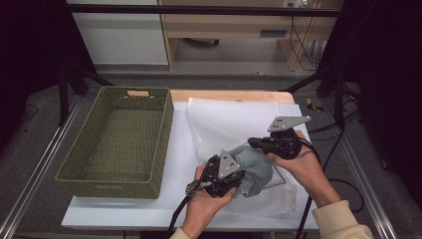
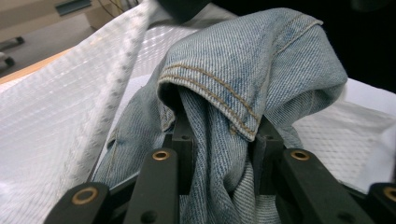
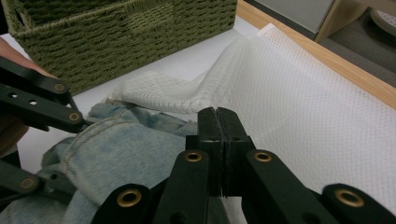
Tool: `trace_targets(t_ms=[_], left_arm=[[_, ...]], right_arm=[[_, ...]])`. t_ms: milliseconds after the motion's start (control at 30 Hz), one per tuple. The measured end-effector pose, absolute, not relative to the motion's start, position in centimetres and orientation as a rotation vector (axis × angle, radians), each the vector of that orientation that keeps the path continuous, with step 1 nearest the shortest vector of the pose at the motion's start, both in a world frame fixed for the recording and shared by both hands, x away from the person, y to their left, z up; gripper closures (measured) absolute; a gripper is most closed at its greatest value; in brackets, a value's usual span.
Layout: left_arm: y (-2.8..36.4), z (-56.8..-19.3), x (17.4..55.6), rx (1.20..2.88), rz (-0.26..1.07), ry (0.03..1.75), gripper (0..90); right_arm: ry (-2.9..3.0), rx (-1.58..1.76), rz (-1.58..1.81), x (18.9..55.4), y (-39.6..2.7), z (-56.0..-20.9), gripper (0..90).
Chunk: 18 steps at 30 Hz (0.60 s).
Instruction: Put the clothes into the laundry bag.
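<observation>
Between L gripper (image 2: 219, 140) pads: denim garment (image 2: 243, 70).

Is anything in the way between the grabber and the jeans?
No. The left gripper already has the denim jeans pinched between its jaws, so nothing sits between them. The white mesh bag lies under and around the jeans, not in between.

Basket (image 1: 119, 142) left — denim garment (image 1: 255, 172) on mesh bag (image 1: 224, 122), right.

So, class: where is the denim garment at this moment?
In the high view, the denim garment lies bunched on the white mesh bag, right of the green woven basket, with the left gripper shut on it.
</observation>
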State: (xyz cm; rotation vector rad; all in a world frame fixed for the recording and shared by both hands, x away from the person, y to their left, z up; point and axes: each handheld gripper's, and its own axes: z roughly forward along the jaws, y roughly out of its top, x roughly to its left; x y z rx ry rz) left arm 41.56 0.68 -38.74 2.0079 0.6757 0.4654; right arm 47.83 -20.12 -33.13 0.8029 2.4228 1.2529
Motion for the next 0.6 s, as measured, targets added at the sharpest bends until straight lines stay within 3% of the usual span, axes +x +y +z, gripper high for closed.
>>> trace_targets(t_ms=[600], left_arm=[[0.2, -41.0, 44.5, 1.997, 0.525, 0.81, 68.1]], right_arm=[[2.44, 0.795, 1.248, 47.7, -19.1, -33.4, 89.7]])
